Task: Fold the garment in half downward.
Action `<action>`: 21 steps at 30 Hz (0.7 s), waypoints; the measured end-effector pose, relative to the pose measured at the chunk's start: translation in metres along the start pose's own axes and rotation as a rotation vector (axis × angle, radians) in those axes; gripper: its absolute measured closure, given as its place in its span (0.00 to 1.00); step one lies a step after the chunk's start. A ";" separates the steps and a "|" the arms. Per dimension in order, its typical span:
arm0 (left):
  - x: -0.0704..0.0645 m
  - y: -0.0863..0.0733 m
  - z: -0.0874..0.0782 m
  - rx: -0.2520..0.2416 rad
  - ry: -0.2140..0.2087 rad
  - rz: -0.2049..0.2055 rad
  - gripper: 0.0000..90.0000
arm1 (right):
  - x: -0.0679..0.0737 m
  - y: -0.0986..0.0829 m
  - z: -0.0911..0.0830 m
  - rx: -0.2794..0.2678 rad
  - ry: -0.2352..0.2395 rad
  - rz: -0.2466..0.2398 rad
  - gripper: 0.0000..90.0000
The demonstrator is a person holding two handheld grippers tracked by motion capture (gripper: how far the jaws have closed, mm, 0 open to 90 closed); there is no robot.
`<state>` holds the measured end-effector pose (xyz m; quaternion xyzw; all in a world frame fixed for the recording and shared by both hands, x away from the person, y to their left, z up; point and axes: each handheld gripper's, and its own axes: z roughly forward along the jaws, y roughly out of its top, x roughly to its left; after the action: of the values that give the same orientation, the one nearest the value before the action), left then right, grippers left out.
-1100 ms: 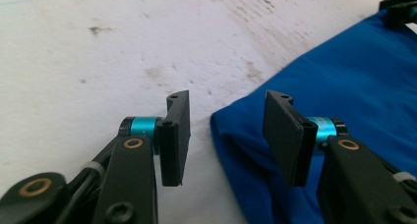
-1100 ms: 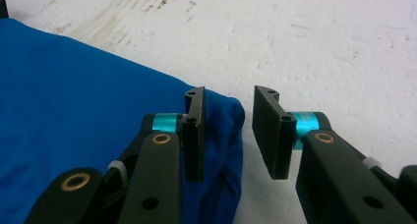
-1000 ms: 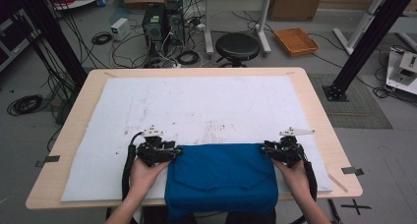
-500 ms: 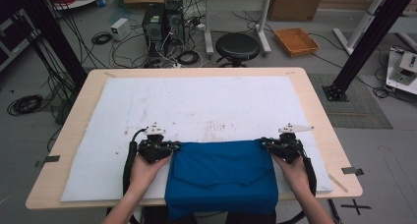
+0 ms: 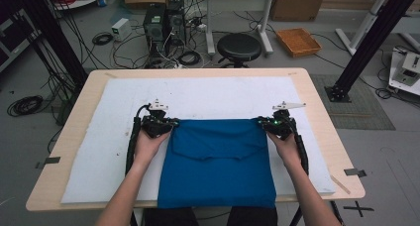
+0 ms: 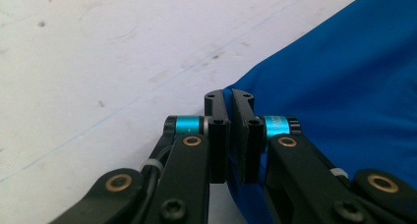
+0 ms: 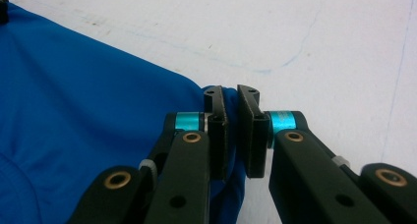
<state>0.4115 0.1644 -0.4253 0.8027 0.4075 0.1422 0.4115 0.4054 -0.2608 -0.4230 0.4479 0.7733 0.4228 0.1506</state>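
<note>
Nearest, hanging over the table's [image 5: 69,151] front edge: the lower hem of the blue garment [image 5: 218,161], spread flat on the white mat [image 5: 99,151]. Farther up, gripping its two far corners: left gripper [image 5: 170,124] clamped narrow on the left corner, right gripper [image 5: 261,123] likewise on the right. Cloth edge stretched straight between them, long axis crosswise; rest of the garment lying toward the person. Equally near, both hands; beyond, bare mat for pulling or folding, probably.

You have a white mat [image 5: 208,94] covering the wooden table [image 5: 322,117]. Beyond the table stand a black stool [image 5: 239,46], an orange tray [image 5: 298,41] and two computer towers [image 5: 163,20] amid cables.
</note>
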 end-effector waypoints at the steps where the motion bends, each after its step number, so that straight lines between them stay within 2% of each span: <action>1: 0.002 0.000 0.002 -0.003 0.005 -0.009 0.95 | -0.001 0.003 0.003 0.005 -0.003 -0.005 0.93; 9: 0.009 0.003 0.010 0.005 0.043 -0.016 0.95 | -0.007 0.017 0.025 0.046 -0.032 -0.055 0.93; 15: 0.013 0.002 0.007 0.002 0.064 -0.031 0.94 | -0.010 0.024 0.036 0.040 -0.021 -0.066 0.90; 16: 0.012 0.002 0.007 0.004 0.081 -0.030 0.92 | -0.009 0.024 0.037 0.050 -0.027 -0.065 0.88; 18: 0.012 0.002 0.005 -0.002 0.110 -0.043 0.77 | -0.008 0.022 0.038 0.064 -0.040 -0.076 0.81; 19: 0.013 0.002 0.002 -0.011 0.109 -0.056 0.69 | -0.007 0.022 0.036 0.053 -0.053 -0.076 0.76; 21: 0.011 -0.001 -0.006 -0.052 0.104 -0.067 0.63 | -0.003 0.021 0.028 0.018 -0.055 -0.074 0.72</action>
<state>0.4144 0.1768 -0.4236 0.7691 0.4513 0.1803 0.4151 0.4364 -0.2435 -0.4237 0.4318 0.7886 0.3977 0.1830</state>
